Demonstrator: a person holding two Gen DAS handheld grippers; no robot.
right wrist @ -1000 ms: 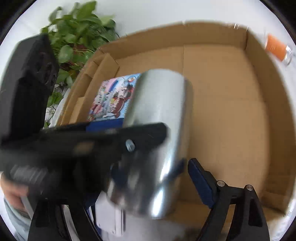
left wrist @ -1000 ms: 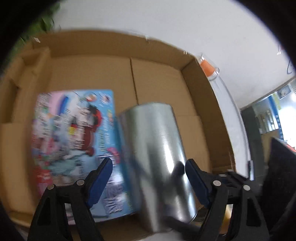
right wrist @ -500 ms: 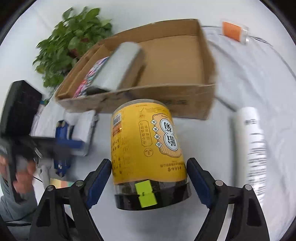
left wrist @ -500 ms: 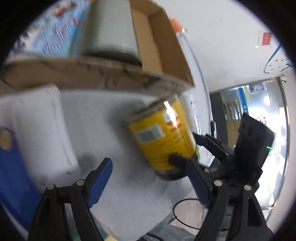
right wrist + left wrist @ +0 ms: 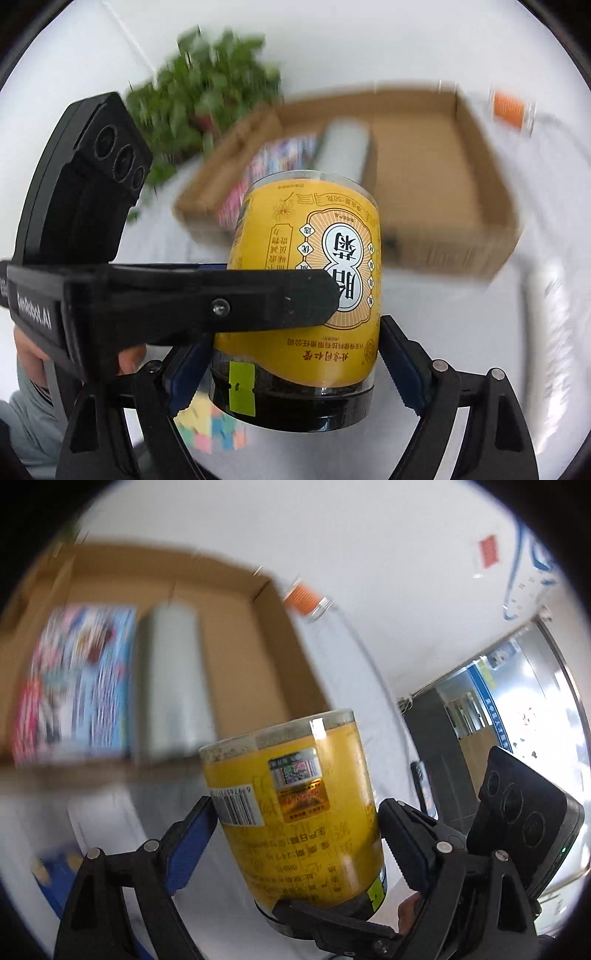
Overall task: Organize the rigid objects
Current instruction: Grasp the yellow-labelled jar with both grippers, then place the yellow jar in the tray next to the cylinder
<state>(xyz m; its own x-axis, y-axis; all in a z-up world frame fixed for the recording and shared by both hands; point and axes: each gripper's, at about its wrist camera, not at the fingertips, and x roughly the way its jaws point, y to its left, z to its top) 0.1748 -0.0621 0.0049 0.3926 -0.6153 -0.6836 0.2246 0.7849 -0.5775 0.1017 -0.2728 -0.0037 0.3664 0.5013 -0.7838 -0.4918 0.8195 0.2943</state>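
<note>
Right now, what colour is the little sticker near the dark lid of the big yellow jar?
Bright yellow-green sticker, clearest in the right wrist view.

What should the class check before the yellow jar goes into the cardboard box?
1. The jar is held between the right gripper fingers, which have just been opening: ok.
2. The left gripper fingers, also just opening, are on the jar: ok.
3. The lid is on the jar: ok.
4. Free floor in the box beside the silver can: ok.
5. The jar is high enough to clear the box's near wall: cannot tell.
</note>
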